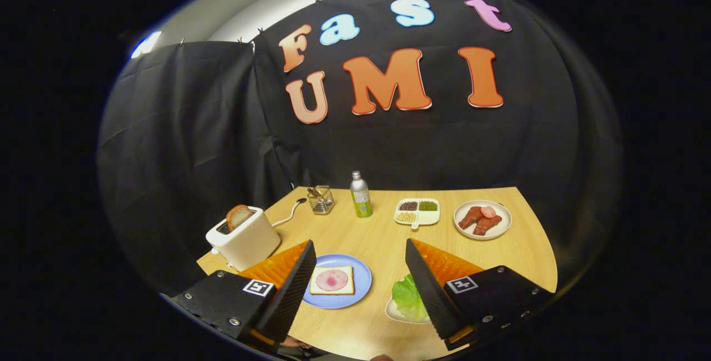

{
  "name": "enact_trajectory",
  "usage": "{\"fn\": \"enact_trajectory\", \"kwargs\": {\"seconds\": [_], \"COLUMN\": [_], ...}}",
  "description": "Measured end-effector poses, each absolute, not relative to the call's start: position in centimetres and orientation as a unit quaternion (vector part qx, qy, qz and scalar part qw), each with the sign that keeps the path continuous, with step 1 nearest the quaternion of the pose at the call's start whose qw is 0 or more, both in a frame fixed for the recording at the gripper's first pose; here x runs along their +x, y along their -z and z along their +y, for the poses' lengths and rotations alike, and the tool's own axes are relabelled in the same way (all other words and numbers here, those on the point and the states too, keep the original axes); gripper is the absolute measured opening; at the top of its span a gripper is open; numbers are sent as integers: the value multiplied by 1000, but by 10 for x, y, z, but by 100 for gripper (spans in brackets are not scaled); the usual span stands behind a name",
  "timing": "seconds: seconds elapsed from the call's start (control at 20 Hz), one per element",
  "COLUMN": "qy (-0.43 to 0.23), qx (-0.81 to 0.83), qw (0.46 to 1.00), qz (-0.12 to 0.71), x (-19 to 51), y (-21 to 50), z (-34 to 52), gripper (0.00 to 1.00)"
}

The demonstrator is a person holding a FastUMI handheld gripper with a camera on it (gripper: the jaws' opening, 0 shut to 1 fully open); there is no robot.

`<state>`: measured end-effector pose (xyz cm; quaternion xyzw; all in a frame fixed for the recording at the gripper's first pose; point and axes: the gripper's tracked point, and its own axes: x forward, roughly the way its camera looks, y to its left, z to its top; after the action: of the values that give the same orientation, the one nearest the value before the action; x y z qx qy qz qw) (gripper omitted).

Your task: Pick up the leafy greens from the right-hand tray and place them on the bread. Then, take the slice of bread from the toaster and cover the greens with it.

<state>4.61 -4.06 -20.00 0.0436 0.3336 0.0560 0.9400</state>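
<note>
My gripper (pixel 358 255) hangs open above the wooden table, with nothing between its fingers. Between the fingers, nearer the left one, lies a blue plate (pixel 361 283) carrying a slice of bread (pixel 332 280) topped with a pink round of ham. The leafy greens (pixel 408 297) rest on a small white tray (pixel 395 313) just inside the right finger, which hides part of them. Beyond the left finger stands a white toaster (pixel 244 239) with a browned slice of bread (pixel 238 216) sticking up from its slot.
Farther back stand a green bottle (pixel 360 195), a small glass holder (pixel 321 200), a white divided dish (pixel 417 211) of beans and grains, and a white plate of meat (pixel 482 219). The toaster's cord (pixel 289 214) trails toward the back. The table edge curves off at the right.
</note>
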Motion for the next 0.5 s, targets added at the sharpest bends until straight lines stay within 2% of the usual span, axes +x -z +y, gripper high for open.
{"fn": "enact_trajectory", "kwargs": {"seconds": [0.5], "qy": [-20], "qx": [43], "qw": [868], "qz": [494], "x": [33], "y": [314], "z": [-84], "gripper": [96]}}
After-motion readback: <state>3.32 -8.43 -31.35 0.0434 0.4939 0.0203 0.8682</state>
